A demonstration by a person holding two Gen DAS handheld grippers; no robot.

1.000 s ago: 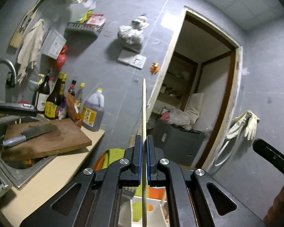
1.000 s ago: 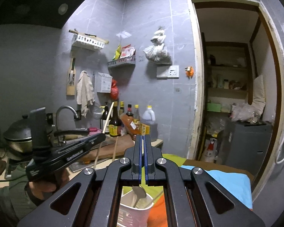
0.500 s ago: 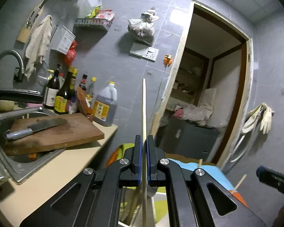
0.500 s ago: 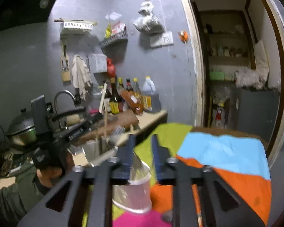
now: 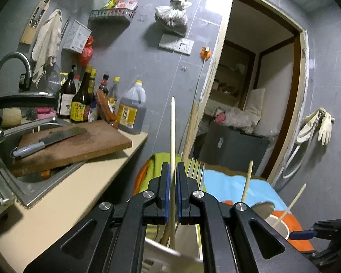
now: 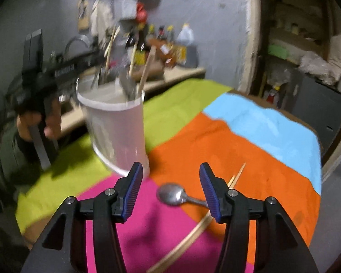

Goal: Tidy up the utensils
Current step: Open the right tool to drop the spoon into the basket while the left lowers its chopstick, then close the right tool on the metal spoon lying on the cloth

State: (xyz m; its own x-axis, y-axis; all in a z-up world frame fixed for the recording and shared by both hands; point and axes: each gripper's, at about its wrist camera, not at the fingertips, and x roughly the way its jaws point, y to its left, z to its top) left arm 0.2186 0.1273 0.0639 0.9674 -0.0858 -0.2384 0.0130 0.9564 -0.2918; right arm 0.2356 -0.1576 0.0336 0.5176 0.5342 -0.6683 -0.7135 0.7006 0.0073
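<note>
My left gripper (image 5: 173, 175) stands over the white utensil holder (image 5: 186, 238); its jaws are slightly parted, with a pale chopstick (image 5: 172, 132) upright between them, its lower end in the holder. In the right wrist view the same holder (image 6: 116, 125) stands on the cloth, holding several chopsticks and a spoon. My right gripper (image 6: 170, 179) is open and empty, above a metal spoon (image 6: 172, 194) and loose chopsticks (image 6: 193, 227) lying on the cloth.
The table wears a patchwork cloth (image 6: 250, 141) of green, orange, blue and pink. Left of it is a counter with a cutting board and cleaver (image 5: 50, 138), a sink (image 5: 22, 177) and bottles (image 5: 79, 104). A doorway (image 5: 250, 104) is behind.
My left jaws have parted slightly around the chopstick, which sits lower in the holder. My right gripper has opened wide and tipped down toward the spoon and chopsticks on the cloth.
</note>
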